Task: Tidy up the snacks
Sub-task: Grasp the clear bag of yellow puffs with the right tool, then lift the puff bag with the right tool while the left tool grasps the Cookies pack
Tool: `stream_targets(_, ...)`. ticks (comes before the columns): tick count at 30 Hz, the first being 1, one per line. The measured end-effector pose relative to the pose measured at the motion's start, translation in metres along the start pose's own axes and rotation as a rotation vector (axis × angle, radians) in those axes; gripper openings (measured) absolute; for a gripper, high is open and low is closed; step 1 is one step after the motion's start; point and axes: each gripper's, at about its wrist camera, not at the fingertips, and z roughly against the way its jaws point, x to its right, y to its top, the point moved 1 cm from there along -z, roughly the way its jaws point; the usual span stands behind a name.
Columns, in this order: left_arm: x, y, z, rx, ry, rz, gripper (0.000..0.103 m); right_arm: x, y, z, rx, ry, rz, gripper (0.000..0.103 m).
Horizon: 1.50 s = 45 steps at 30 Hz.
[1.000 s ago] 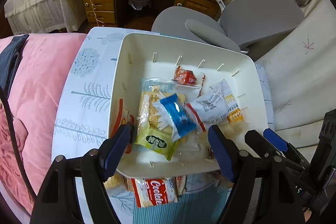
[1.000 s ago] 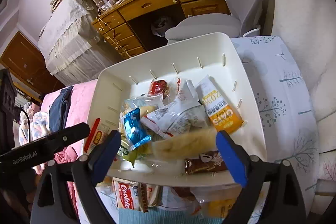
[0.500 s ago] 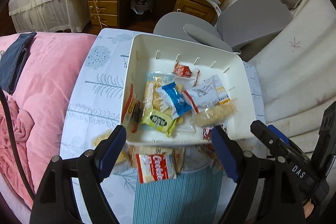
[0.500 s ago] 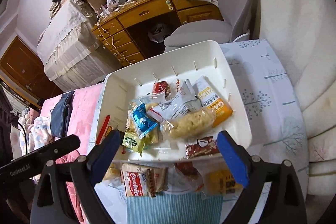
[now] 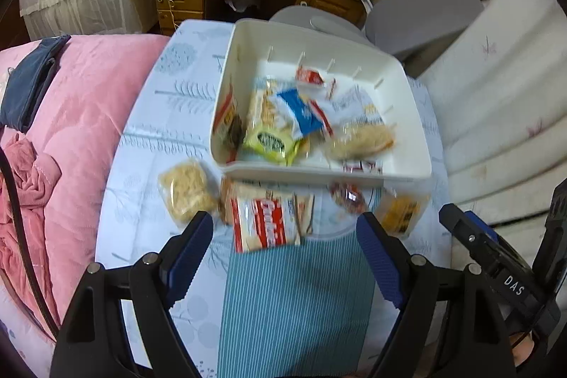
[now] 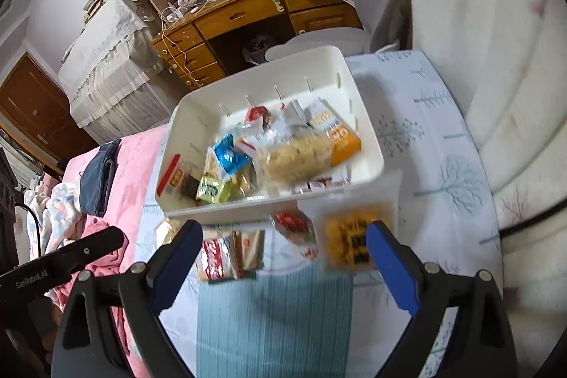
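Snack sorting partway: bin filling, four packets left outside.

Nearest, left claw (image 5: 285,250) and right claw (image 6: 283,257) both wide and empty, pulled back and higher than a second ago. Beyond, on the worktop (image 5: 170,101): rice cracker (image 5: 186,188), Cookies pack (image 5: 265,222), red candy (image 5: 349,195), yellow packet (image 6: 349,240). Farther, white bin (image 5: 319,170), now smaller in view, holding most snacks.

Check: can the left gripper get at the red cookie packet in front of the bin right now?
Probably yes. The left gripper is open and empty, and the cookie packet lies on the cloth just ahead of it, outside the white bin. Nothing sits on top; a rice-cake pack lies close on one side.
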Motion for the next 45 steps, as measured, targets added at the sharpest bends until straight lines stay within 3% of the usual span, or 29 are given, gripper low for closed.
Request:
stream_targets(6,0.01,-0.029,-0.012,-0.028,-0.002,-0.049,0.082,0.014,-0.027,0.0,-0.013,-0.022,0.015,0.094)
stream_targets(15,0.012,-0.055,-0.047,-0.049,0.055,-0.109,0.082,0.028,-0.055,-0.01,-0.009,-0.115,0.083,0.094)
stream_targets(27,-0.01,-0.048,-0.112,-0.172,0.077,0.101,0.082,0.053,-0.069,-0.037,0.013,-0.195,0.122,0.09)
stream_targets(36,-0.014,-0.036,-0.146,-0.23,0.151,0.146,0.082,0.059,-0.062,-0.075,-0.025,-0.218,0.134,0.09)
stream_targets(45,-0.015,-0.021,-0.177,-0.276,0.171,0.162,0.082,0.062,-0.056,-0.104,-0.072,-0.215,0.133,0.09)
